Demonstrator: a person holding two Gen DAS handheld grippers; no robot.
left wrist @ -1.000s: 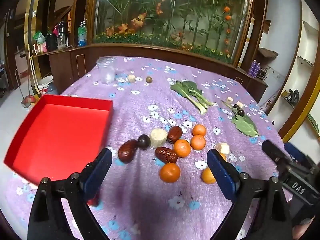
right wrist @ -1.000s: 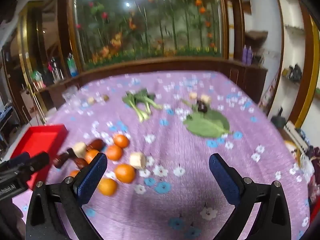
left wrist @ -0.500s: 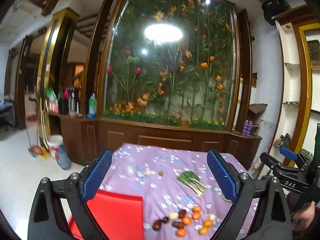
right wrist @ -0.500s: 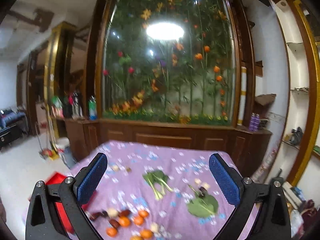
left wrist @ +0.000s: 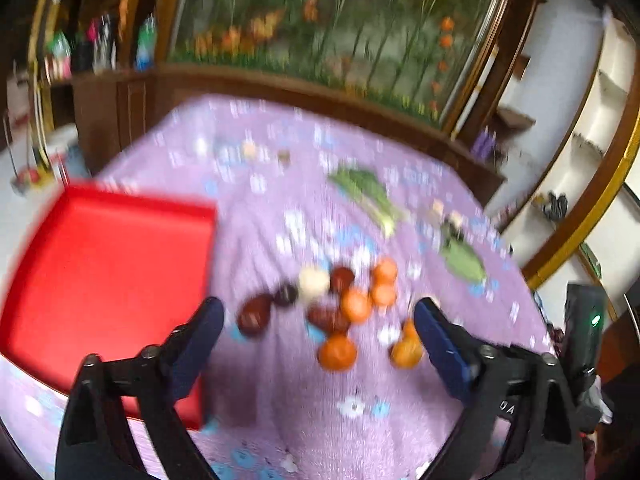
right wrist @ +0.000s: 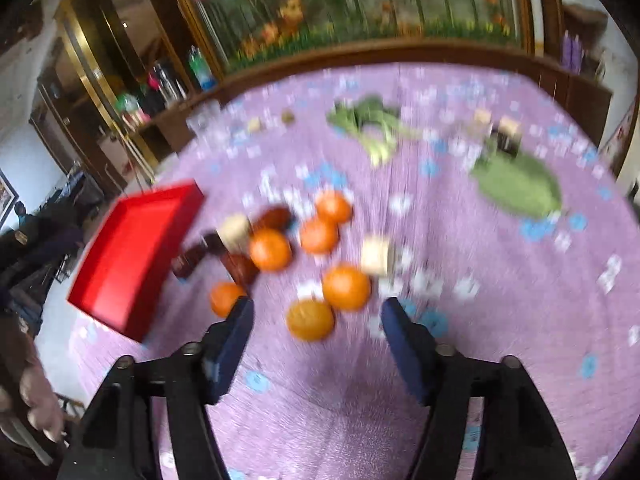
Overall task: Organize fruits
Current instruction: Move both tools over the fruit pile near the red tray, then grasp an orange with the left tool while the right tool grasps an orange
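Both jaws spread wide, holding nothing: my left gripper [left wrist: 318,320] and right gripper [right wrist: 316,316] hover over blurred oranges [right wrist: 346,287] and dates [left wrist: 254,316] clustered on the purple tablecloth [right wrist: 500,300], right of the red tray [left wrist: 100,272].

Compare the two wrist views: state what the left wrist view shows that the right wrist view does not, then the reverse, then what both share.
Only the left wrist view shows the red tray's whole bare floor, the left gripper open, and a black device with a green light.

Only the right wrist view shows the right gripper open over an orange, plus a bare hand at the left edge.

Both share the purple floral cloth, the clustered oranges and dark fruits, the leafy greens and the flower mural.
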